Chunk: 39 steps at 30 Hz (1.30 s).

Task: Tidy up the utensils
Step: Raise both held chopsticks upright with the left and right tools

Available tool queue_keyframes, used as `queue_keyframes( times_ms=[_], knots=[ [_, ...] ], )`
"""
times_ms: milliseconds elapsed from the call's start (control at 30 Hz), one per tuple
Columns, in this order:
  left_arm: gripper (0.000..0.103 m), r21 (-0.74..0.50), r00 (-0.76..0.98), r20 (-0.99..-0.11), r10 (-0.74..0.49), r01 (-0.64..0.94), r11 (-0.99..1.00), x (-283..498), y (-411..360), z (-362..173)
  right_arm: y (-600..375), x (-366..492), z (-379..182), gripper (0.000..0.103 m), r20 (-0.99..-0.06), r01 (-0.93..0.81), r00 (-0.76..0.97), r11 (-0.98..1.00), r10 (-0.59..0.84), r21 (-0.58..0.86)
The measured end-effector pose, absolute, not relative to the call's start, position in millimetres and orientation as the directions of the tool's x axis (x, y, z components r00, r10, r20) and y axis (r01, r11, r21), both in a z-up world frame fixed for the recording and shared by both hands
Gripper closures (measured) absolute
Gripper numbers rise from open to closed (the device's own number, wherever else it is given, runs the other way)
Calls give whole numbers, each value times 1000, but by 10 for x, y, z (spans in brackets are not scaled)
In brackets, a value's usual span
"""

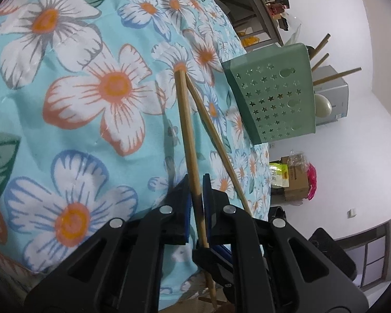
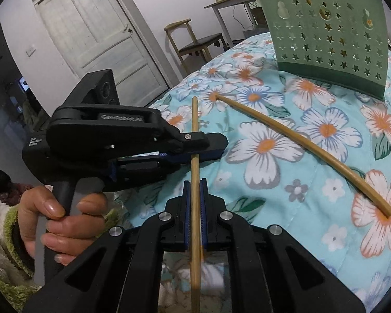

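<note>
One wooden chopstick (image 1: 185,120) (image 2: 194,120) is held by both grippers at once. My left gripper (image 1: 195,182) is shut on its middle, and the right wrist view shows that gripper (image 2: 211,147) reaching in from the left. My right gripper (image 2: 194,185) is shut on the same stick nearer its lower end, and its fingers (image 1: 211,258) show under the left one. A second chopstick (image 1: 213,135) (image 2: 299,140) lies loose on the floral cloth. The green star-pierced holder (image 1: 271,99) (image 2: 325,39) stands beyond, with several chopsticks and a pale spoon (image 1: 322,104) in it.
The flowered blue cloth (image 1: 91,91) (image 2: 312,182) covers the table, whose edge drops off near the holder. A person's hand (image 2: 60,216) grips the left tool's handle. A wooden chair (image 2: 193,39), a white door (image 2: 91,26) and a cardboard box (image 1: 294,180) stand beyond the table.
</note>
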State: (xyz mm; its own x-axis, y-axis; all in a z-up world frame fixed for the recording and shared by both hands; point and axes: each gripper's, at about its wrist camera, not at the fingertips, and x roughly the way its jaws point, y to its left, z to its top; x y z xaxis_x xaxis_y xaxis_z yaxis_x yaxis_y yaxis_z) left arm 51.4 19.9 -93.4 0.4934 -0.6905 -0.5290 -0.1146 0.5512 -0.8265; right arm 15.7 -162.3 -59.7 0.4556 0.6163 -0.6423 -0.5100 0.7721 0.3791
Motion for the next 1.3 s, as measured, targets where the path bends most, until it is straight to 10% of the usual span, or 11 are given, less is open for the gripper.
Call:
queue_keyframes(
  times_ms=[933,1300],
  knots=[
    [96,-829,524,-485,-700,-19,559,516,532,-878,-1430,329,-538,92,-705,-502,387,777,595,380],
    [94,-785,546,-492,-679,60,617,484,478,-854,-1801,571,-191,69,-708,-448,505,851,493,273]
  ],
)
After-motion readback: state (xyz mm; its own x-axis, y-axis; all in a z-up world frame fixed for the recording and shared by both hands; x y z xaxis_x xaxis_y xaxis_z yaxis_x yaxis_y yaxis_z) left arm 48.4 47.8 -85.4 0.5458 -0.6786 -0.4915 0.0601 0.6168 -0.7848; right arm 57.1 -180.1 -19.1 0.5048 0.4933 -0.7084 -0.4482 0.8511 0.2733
